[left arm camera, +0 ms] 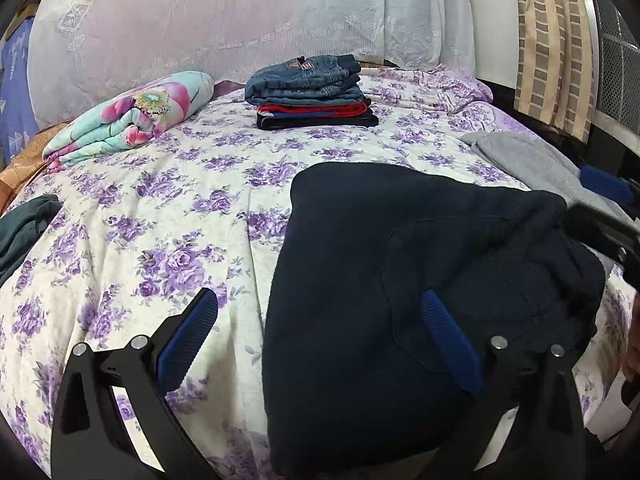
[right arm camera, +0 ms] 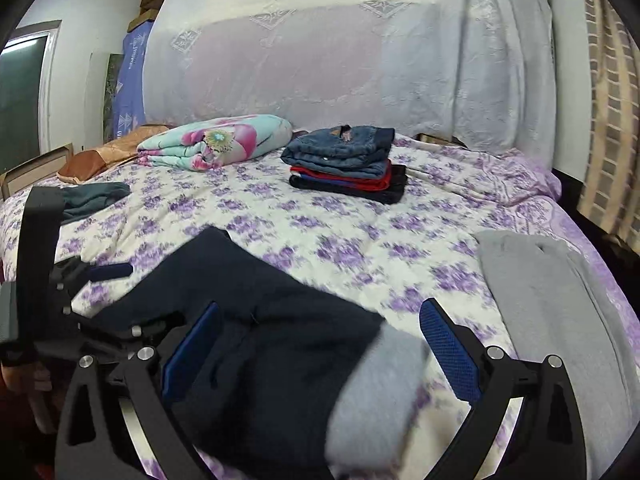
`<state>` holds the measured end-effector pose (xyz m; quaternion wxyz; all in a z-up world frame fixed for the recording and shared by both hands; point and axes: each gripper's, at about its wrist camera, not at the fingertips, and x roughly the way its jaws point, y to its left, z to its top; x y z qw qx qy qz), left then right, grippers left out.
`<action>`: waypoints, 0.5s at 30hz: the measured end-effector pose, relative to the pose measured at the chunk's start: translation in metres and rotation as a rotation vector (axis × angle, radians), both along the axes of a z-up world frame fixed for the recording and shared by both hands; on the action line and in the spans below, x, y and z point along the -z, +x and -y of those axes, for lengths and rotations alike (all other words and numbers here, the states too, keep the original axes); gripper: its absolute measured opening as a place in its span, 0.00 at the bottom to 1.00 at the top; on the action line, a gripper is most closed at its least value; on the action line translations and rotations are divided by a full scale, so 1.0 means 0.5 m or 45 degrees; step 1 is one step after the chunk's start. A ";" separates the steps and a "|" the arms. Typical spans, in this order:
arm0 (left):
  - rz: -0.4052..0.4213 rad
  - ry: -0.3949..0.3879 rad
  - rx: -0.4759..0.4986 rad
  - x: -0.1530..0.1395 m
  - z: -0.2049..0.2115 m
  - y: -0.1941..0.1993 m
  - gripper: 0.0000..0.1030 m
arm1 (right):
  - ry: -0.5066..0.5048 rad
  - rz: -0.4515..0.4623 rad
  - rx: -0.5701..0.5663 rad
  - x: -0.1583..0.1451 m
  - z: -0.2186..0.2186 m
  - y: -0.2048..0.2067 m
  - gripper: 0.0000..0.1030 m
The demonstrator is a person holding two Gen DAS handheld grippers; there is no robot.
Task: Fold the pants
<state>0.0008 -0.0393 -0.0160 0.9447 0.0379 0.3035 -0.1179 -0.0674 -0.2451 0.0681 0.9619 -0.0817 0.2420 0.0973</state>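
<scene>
Dark navy pants [left arm camera: 400, 280] lie folded in a thick bundle on the floral bedspread [left arm camera: 160, 220]; they also show in the right wrist view [right arm camera: 260, 320]. My left gripper [left arm camera: 320, 308] is open just above their near left edge, one blue pad over the sheet, the other over the cloth. My right gripper [right arm camera: 320, 324] is open above the same pants and holds nothing. The left gripper also shows at the left of the right wrist view [right arm camera: 96, 276].
A stack of folded jeans and red and dark clothes [left arm camera: 312, 92] sits at the back of the bed. A floral folded blanket [left arm camera: 132, 116] lies back left. Grey pants [right arm camera: 560, 320] lie on the right, a dark green garment [left arm camera: 24, 232] on the left.
</scene>
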 end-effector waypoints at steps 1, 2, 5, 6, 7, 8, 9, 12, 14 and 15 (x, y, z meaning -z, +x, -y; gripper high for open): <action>0.001 0.002 -0.001 0.000 0.000 -0.001 0.96 | -0.011 -0.013 0.002 0.008 0.003 -0.004 0.97; 0.001 0.002 -0.002 0.000 0.000 -0.001 0.96 | -0.020 -0.027 0.002 0.017 0.004 -0.005 0.97; 0.001 0.002 -0.001 0.000 0.001 -0.001 0.96 | -0.069 -0.121 0.013 0.067 0.005 0.008 0.97; 0.001 0.005 -0.002 0.000 0.001 -0.001 0.96 | -0.060 -0.145 0.016 0.085 0.008 0.014 0.97; 0.001 0.010 -0.005 0.001 0.001 -0.001 0.96 | -0.027 -0.151 0.013 0.090 0.013 0.015 0.97; 0.002 0.011 -0.006 0.001 0.001 -0.001 0.96 | 0.046 -0.180 0.011 0.093 0.026 0.019 0.97; 0.000 0.009 -0.003 0.001 0.001 -0.001 0.96 | 0.095 -0.208 0.006 0.095 0.036 0.023 0.97; -0.003 0.005 -0.002 0.001 0.002 -0.002 0.96 | 0.190 -0.254 -0.012 0.099 0.053 0.027 0.97; -0.011 -0.006 0.003 0.002 -0.001 0.001 0.96 | 0.242 -0.268 -0.025 0.098 0.062 0.025 0.97; -0.017 -0.012 0.006 0.002 -0.002 0.002 0.96 | 0.255 -0.275 -0.030 0.099 0.062 0.024 0.97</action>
